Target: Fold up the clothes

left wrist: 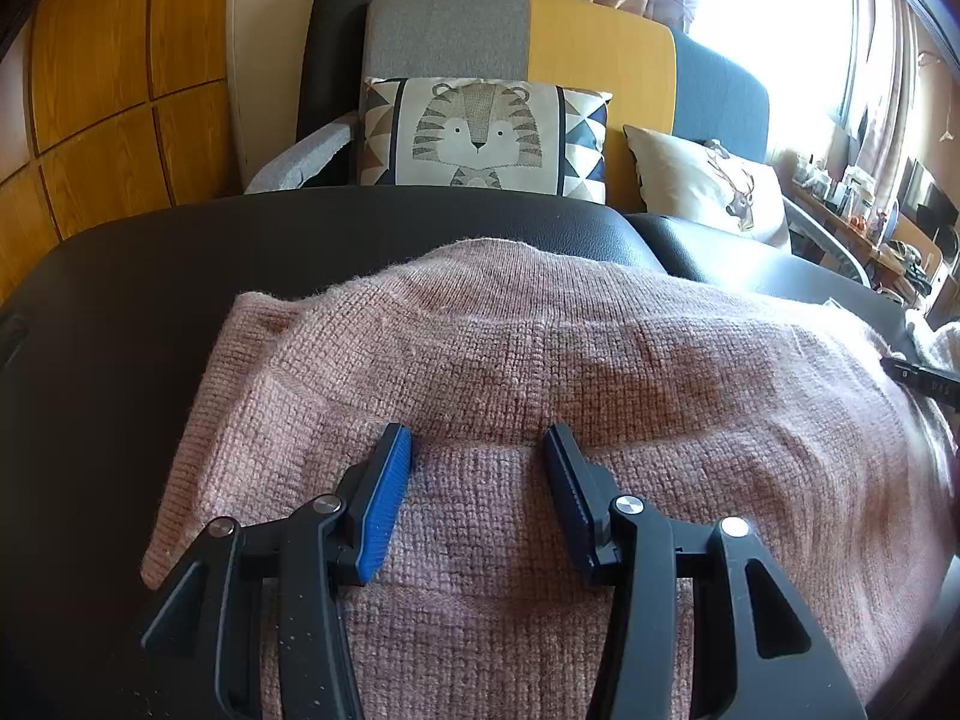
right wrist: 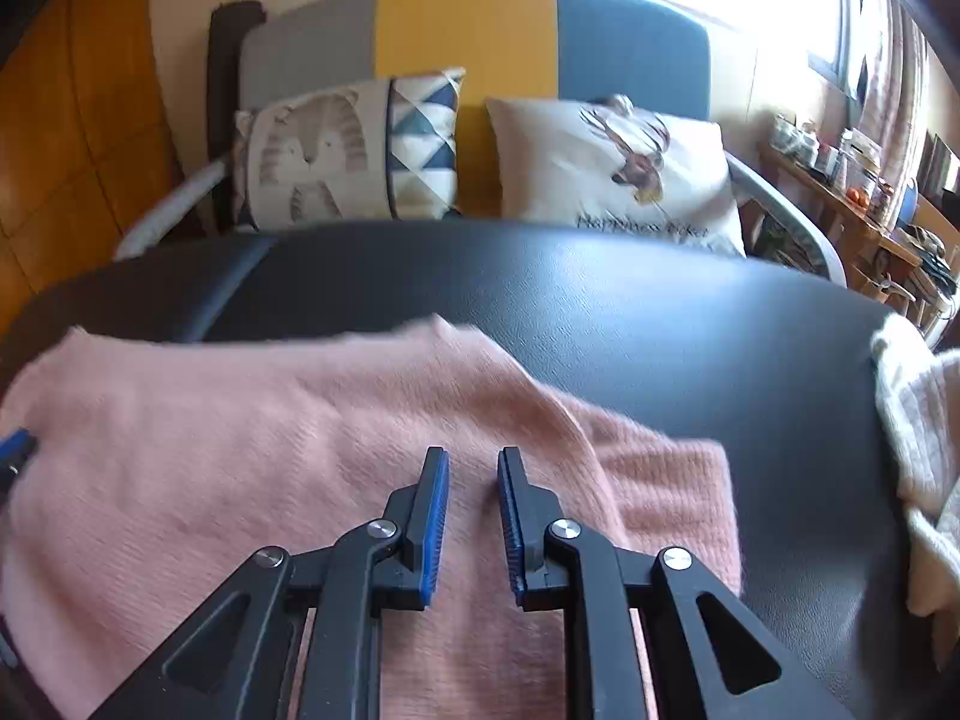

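A pink knitted sweater (left wrist: 540, 372) lies spread on a black leather surface (left wrist: 150, 276), with a folded layer across its near part. My left gripper (left wrist: 477, 438) sits low over the sweater's middle, jaws wide apart and open, nothing pinched between the blue pads. In the right wrist view the sweater (right wrist: 240, 432) is blurred, and one folded corner (right wrist: 672, 480) lies to the right. My right gripper (right wrist: 474, 456) hovers over it, open by a narrow gap with only flat knit showing below. The left gripper's blue tip (right wrist: 15, 450) shows at the left edge.
A cream knitted garment (right wrist: 918, 450) lies at the right end of the black surface (right wrist: 600, 312). Behind stands a sofa with a tiger cushion (left wrist: 480, 132) and a deer cushion (right wrist: 618, 168). A cluttered shelf (right wrist: 870, 192) is at the far right.
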{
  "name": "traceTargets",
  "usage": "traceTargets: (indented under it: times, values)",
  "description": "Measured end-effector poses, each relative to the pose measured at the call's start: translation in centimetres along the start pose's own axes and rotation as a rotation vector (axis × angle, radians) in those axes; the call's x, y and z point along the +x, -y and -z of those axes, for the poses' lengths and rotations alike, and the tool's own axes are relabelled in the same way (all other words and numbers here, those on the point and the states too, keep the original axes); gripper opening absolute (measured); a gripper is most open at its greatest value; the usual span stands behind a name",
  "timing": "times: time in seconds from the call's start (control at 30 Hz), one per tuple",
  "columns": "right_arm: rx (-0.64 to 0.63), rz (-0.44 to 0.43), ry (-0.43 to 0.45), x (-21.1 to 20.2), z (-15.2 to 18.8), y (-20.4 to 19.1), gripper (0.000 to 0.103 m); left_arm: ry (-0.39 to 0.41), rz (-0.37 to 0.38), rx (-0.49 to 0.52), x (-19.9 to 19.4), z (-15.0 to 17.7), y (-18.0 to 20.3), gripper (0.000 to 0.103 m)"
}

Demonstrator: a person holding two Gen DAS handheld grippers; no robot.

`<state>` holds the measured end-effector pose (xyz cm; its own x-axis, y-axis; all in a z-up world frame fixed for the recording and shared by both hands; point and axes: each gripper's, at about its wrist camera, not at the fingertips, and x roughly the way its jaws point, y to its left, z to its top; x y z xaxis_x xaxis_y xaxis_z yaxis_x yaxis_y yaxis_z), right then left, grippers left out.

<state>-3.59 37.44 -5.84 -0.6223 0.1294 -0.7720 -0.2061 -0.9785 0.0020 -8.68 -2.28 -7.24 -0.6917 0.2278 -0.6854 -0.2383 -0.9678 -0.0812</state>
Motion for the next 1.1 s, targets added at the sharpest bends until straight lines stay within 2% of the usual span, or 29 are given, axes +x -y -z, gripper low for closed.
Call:
traceTargets:
  times: [0.17, 0.3, 0.4, 0.47, 0.53, 0.67, 0.7, 0.77, 0.87, 0.9, 0.93, 1.1]
  values:
    - [0.174, -0.026, 0.031, 0.6, 1.4, 3.5, 0.016, -0.003, -0.005, 0.006, -0.1, -0.1, 0.2, 0.049]
    - [0.150, 0.011, 0.047, 0.8, 1.5, 2.9, 0.016, -0.029, 0.007, -0.006, -0.4, -0.8, 0.3, 0.050]
    - [0.152, 0.005, 0.054, 1.1, 1.6, 3.1, 0.016, -0.076, 0.055, -0.095, -0.5, -2.3, -0.1, 0.050]
    - [0.166, -0.011, 0.059, 1.2, 1.6, 3.4, 0.016, -0.057, 0.090, -0.156, -0.2, -4.0, -0.8, 0.050]
    - [0.165, -0.010, 0.062, 1.2, 1.5, 3.3, 0.016, -0.036, 0.072, -0.176, 0.7, -5.7, -1.5, 0.050]
    - [0.145, 0.015, 0.067, 0.9, 1.7, 2.6, 0.016, -0.108, 0.046, -0.180, 4.6, -6.9, -2.9, 0.050]
    - [0.143, 0.017, 0.068, 0.9, 1.7, 2.5, 0.016, -0.104, 0.030, -0.157, 5.1, -6.8, -3.1, 0.050]
    - [0.142, 0.017, 0.069, 0.9, 1.7, 2.5, 0.016, -0.068, -0.045, -0.098, 5.2, -6.1, -3.2, 0.050]
    - [0.148, 0.009, 0.071, 0.9, 1.6, 2.7, 0.016, -0.033, -0.090, -0.187, 4.6, -5.4, -5.0, 0.047]
    - [0.149, 0.007, 0.071, 0.9, 1.6, 2.7, 0.016, -0.028, -0.098, -0.229, 4.5, -5.2, -5.8, 0.041]
    - [0.150, 0.007, 0.071, 1.0, 1.6, 2.7, 0.016, -0.026, -0.088, -0.257, 4.5, -5.1, -6.4, 0.040]
    - [0.148, 0.009, 0.074, 1.0, 1.6, 2.6, 0.016, -0.057, -0.097, -0.216, 4.5, -5.5, -5.8, 0.040]
